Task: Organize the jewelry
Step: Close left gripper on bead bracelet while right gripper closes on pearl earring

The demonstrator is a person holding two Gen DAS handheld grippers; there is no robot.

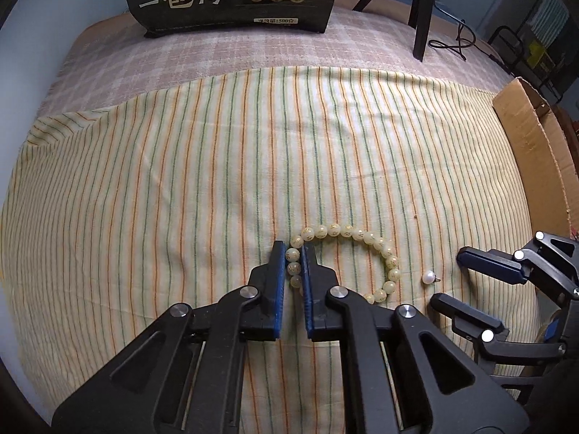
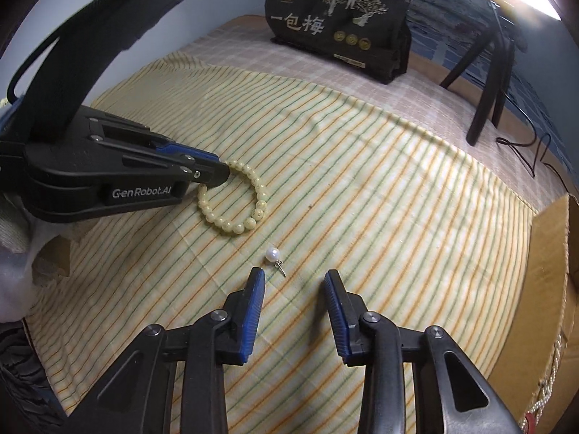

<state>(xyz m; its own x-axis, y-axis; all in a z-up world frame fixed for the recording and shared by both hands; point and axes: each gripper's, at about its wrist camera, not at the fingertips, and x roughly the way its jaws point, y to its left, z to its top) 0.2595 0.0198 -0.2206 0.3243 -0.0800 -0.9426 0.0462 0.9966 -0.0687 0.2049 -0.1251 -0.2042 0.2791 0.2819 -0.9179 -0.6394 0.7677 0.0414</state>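
The bracelet (image 1: 347, 249) lay on the striped cloth (image 1: 181, 199), and its left side was caught between the blue pads of the left tool (image 1: 293, 253), whose fingers were nearly closed around three of the beads. The rest of the loop curved away to the right of that tool, flat on the cloth. A single pearl earring (image 2: 272, 254) with a short metal pin was seen just beyond the tips of the right tool (image 2: 294, 278), slightly toward its left finger and untouched. That tool was held wide open with nothing in it. The bracelet's beads were round, glossy and pale cream, marked with faint gold patterns. The cloth was a soft, thin weave with orange and green stripes, laid over a checked pink cover (image 1: 217, 54). A black printed bag (image 2: 340, 25) stood at the far end, and a cardboard box (image 1: 535, 152) flanked the right side.
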